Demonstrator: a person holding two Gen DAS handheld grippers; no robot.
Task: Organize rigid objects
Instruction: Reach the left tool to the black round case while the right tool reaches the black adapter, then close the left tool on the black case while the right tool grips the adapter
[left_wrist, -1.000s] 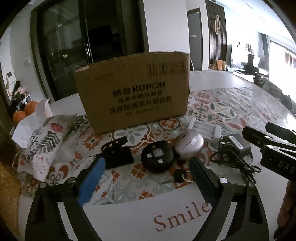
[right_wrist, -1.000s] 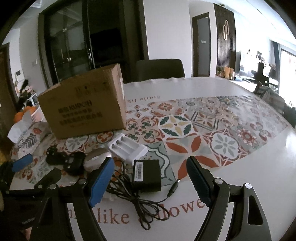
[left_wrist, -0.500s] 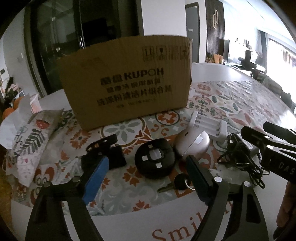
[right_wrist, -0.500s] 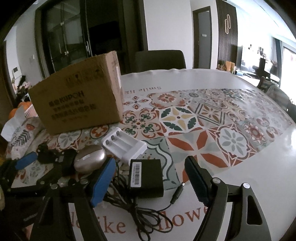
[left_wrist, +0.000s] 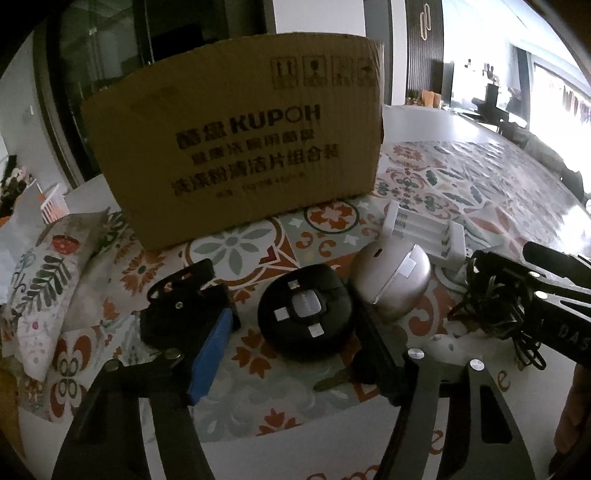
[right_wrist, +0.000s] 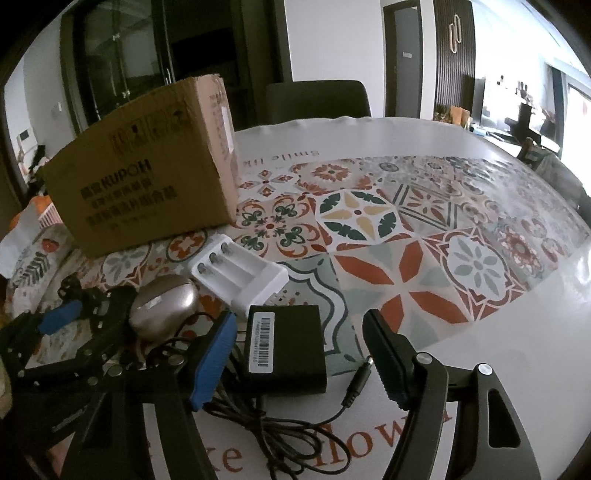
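- My left gripper (left_wrist: 291, 354) fingers are closing around the black disc (left_wrist: 306, 320) — not pinching yet.
- My right gripper (right_wrist: 299, 354) fingers are closing around the power adapter (right_wrist: 286, 349), straddling it to lift toward the box (right_wrist: 140, 184).

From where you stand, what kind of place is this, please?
Most likely a home dining and living area. A dining table under a tile-patterned tablecloth has a chair pushed up at its far side, and dark glass-door cabinets line the wall behind.
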